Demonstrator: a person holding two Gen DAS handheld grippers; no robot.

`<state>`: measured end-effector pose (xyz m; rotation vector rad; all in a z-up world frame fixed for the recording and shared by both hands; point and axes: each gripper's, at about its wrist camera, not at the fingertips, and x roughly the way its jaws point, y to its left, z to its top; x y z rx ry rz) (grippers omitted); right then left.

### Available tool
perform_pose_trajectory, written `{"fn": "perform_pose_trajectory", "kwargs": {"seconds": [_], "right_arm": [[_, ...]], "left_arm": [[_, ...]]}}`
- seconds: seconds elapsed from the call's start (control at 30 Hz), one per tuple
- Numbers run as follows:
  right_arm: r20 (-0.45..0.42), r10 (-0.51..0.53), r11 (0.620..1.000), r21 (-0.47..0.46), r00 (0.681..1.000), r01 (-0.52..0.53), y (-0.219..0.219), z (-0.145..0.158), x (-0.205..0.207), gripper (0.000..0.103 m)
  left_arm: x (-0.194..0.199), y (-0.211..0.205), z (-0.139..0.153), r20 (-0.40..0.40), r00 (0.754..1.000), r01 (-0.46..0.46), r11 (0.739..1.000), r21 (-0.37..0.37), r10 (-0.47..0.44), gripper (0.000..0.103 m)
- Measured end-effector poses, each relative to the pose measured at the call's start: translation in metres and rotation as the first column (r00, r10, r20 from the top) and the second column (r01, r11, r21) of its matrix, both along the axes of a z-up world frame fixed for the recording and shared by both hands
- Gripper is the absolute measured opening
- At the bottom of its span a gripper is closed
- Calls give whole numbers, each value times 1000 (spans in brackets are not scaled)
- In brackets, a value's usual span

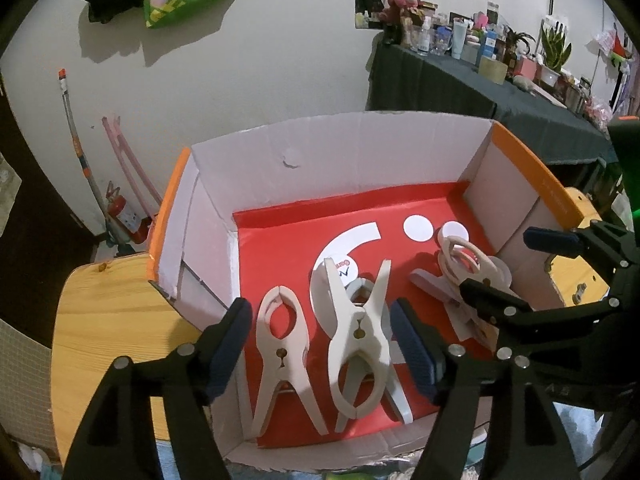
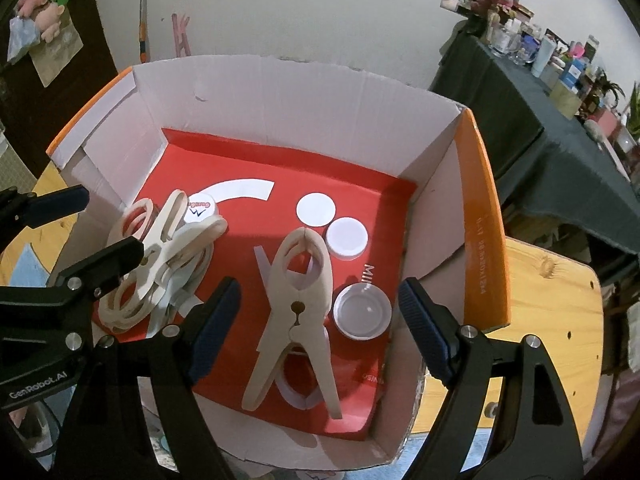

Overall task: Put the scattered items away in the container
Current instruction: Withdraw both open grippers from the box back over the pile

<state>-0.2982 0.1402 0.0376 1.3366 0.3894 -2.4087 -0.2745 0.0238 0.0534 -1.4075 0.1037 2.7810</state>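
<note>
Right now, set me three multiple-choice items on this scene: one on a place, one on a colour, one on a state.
1. Where do the cream clips lie?
A. on the wooden table
B. inside the box
C. on the dark cloth

2. What colour is the box's floor?
A. red
B. green
C. blue

3. How is the right claw?
A. shut on a clip
B. open and empty
C. shut on a lid

Answers:
1. B, the clips rest within the box walls.
2. A, red shows under the clips.
3. B, its pads stand wide apart and press on nothing.
</note>
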Motion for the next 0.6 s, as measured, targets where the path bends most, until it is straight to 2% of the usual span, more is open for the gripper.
{"fn": "perform_pose_trajectory", "kwargs": {"seconds": [0.17, 0.37, 0.43, 0.5, 0.6], "right_arm": [[-29, -8, 1000, -25, 1000, 7, 3, 10, 9, 81], [-84, -12, 999, -37, 996, 9, 6, 31, 33, 81], [-101, -14, 999, -49, 995, 9, 8, 40, 42, 81], [-128, -22, 998, -63, 992, 14, 11, 51, 56, 87], [-166, -25, 997, -80, 986, 12, 18, 65, 76, 89]], "left_arm": [[13, -1, 14, -36, 999, -10, 1000, 9, 10, 86], [44, 5, 44, -128, 992, -18, 999, -31, 14, 101], [57, 6, 53, -154, 988, -22, 999, -38, 16, 103], [71, 6, 61, -178, 984, -30, 999, -38, 23, 103], [93, 6, 70, -203, 979, -35, 999, -27, 29, 103]]}}
